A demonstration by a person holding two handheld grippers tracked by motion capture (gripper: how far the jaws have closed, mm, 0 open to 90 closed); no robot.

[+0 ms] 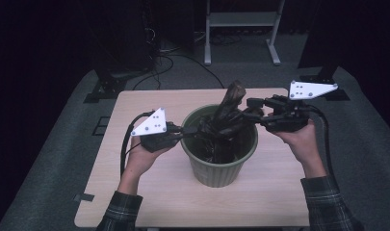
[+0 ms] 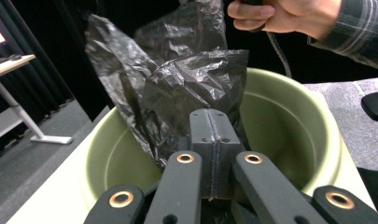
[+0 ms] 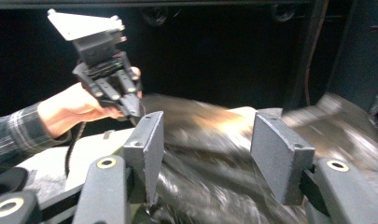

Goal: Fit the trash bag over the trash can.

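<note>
- Black plastic bag point(image 1: 226, 120): thin, light, crinkly, slippery film; sits partly inside green bin point(image 1: 216, 173) on table point(image 1: 135, 192).
- Left hand-held gripper point(image 2: 209, 122): clenched on bag edge near rim.
- Right hand-held gripper point(image 3: 206, 154): jaws apart, released; bag between, untouched.
- Grip bunched edge, not a single layer; tears easily.

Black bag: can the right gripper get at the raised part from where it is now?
Probably yes. The right gripper is open at the bin's rim beside the black bag, nothing between them; the left gripper pinches the opposite side.

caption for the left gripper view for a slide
Left tongs shut on crinkled black plastic bag over round pale green bin.
</note>
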